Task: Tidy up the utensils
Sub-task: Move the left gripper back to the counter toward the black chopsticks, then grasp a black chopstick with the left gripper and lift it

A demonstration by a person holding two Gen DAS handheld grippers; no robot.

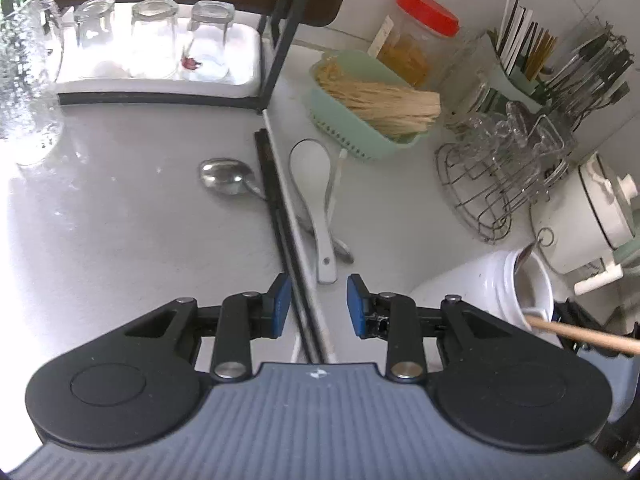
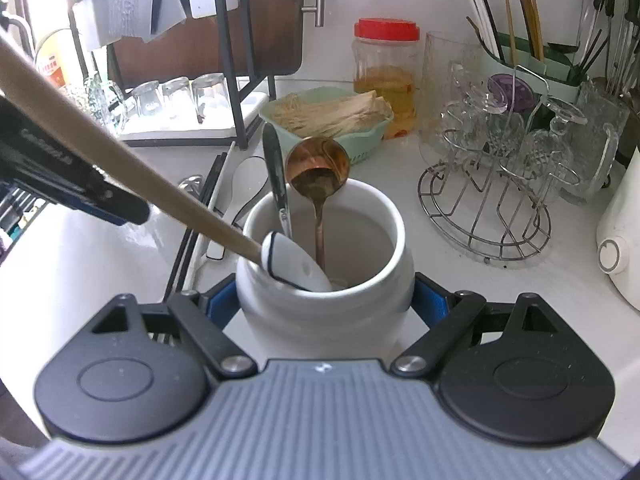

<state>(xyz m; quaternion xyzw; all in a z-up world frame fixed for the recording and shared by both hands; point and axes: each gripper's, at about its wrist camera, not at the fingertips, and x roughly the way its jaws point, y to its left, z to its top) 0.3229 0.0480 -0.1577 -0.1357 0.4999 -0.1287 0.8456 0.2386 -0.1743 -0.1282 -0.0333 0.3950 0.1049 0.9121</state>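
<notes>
Several chopsticks [image 1: 280, 216] lie between the spread left gripper [image 1: 314, 306] fingers, apparently untouched; centre, then pinch, while the right gripper [image 2: 325, 312] clamps the white jar [image 2: 324, 280].

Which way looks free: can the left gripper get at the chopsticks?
Probably yes: the left gripper stands open with the chopsticks running between its fingers, nothing lying over them there.

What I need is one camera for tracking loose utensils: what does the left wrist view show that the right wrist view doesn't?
Only left wrist: the left gripper with open jaws straddling the black chopsticks, and the whole white spoon lying loose. Only right wrist: the right gripper clamped on the jar, and the copper spoon plainly seen inside it. Both: jar, chopsticks, green basket, wire rack.
</notes>
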